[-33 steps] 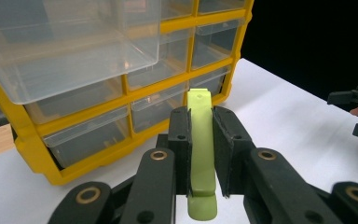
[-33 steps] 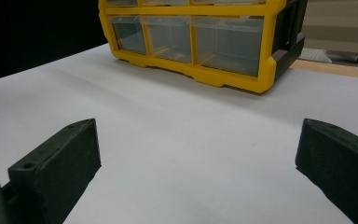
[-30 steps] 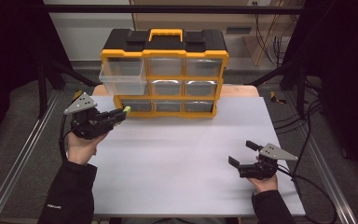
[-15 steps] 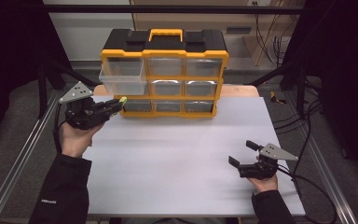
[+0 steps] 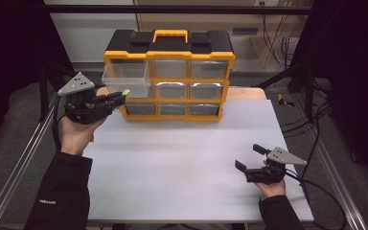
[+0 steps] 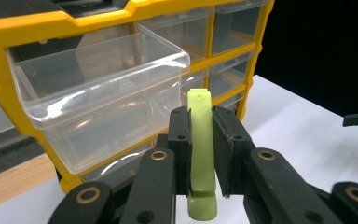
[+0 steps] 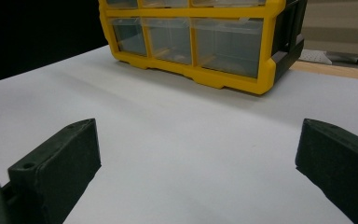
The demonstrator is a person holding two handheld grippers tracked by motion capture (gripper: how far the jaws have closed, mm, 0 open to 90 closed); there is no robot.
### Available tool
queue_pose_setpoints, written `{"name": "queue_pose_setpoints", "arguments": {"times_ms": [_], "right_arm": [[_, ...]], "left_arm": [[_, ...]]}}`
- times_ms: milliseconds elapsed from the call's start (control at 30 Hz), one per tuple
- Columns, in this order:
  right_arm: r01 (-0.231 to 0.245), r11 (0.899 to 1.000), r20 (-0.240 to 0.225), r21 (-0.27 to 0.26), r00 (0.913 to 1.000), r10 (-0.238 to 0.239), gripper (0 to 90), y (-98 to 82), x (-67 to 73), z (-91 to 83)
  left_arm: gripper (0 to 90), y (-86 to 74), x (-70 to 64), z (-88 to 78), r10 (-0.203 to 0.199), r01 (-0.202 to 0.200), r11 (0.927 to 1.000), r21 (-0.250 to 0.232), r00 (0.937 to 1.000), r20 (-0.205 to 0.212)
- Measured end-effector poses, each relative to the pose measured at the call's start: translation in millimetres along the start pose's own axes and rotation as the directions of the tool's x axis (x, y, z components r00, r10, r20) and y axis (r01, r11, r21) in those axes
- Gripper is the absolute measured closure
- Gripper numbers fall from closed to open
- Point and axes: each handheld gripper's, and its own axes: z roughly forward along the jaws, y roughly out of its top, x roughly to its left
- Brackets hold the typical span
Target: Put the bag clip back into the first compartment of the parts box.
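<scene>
1. left gripper [image 6: 200, 161] clamped on a small green clip [image 6: 200, 140], held at its middle, tip poking out past the jaws.
2. clip sits just in front of the pulled-out clear drawer [image 6: 107, 93], top left of the yellow organizer [image 5: 168, 76], near its rim, not yet over it.
3. handling, my guess: clip is light, hard plastic, smooth, so it may twist or slip if pinched near an end. the mid-body hold looks right. not fragile.
4. drawer is thin clear plastic, likely flexes if knocked.
5. right gripper [image 5: 249, 160] rests low on the white table [image 5: 182, 163], jaws wide apart, nothing between them.
6. counts: one clip, one organizer, nine drawers in three rows of three, one drawer open, two grippers.
</scene>
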Motion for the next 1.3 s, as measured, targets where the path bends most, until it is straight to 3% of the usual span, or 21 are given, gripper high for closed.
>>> {"name": "queue_pose_setpoints", "arguments": {"times_ms": [533, 967, 1300], "right_arm": [[-0.001, 1.0, -0.002, 0.003, 1.0, 0.001, 0.5, -0.1, 0.0, 0.1], [-0.001, 1.0, -0.001, 0.004, 1.0, 0.001, 0.5, 0.1, 0.0, 0.0], [-0.002, 1.0, -0.001, 0.001, 1.0, 0.002, 0.5, 0.3, -0.1, -0.4]], "left_arm": [[77.2, 25.6, 5.8, -0.7, -0.011, 0.011, 0.9998, -0.017, 0.9998, -0.013], [77.3, 44.6, 12.2, 15.2, -0.013, 0.013, 0.9999, -0.003, 0.9991, -0.04], [77.3, 58.1, 17.4, 27.8, 0.014, -0.013, 0.9999, 0.01, 0.9972, -0.074]]}}
